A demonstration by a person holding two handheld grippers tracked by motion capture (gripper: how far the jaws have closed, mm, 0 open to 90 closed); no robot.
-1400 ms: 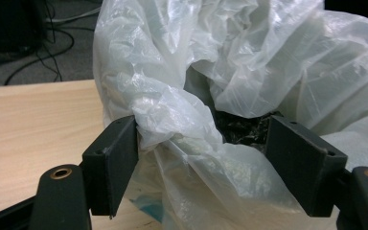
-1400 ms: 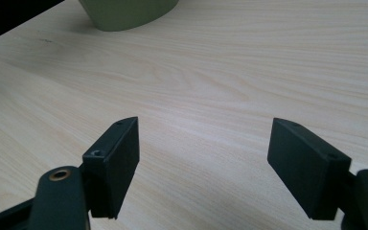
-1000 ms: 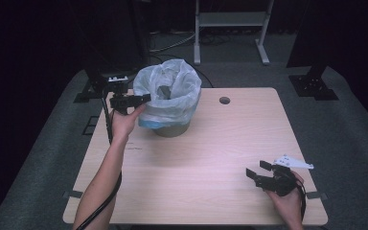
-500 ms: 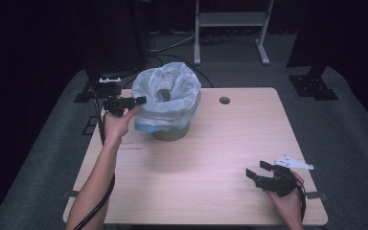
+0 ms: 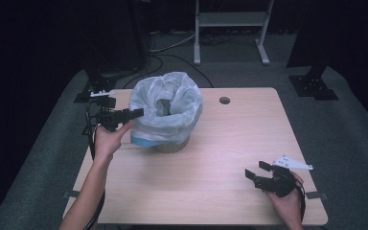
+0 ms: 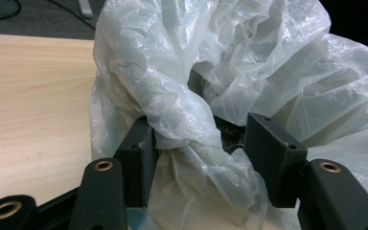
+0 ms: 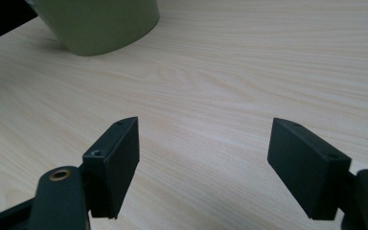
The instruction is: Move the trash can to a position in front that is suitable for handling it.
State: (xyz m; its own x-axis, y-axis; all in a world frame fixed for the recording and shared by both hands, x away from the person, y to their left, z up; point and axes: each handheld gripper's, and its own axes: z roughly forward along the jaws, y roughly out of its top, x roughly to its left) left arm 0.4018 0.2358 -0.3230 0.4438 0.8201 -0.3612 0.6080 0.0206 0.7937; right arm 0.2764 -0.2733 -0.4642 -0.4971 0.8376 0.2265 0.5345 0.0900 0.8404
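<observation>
The green bin (image 5: 170, 143) stands on the left rear part of the wooden desk (image 5: 211, 158), lined with a translucent white plastic bag (image 5: 165, 108) whose upper edge billows loosely above and over the rim. The left tongs (image 5: 136, 113) are held level at the bag's left side. In the left gripper view a twisted fold of the bag (image 6: 187, 120) lies between the two jaws, touching the left one, while a gap remains at the right one. The jaws have just been closing, then eased slightly; they stand partly apart and are not clamped on the plastic. The right tongs (image 5: 256, 173) rest low over the desk near its front right corner, well apart from the bin, jaws wide apart with bare desk (image 7: 211, 96) between them.
</observation>
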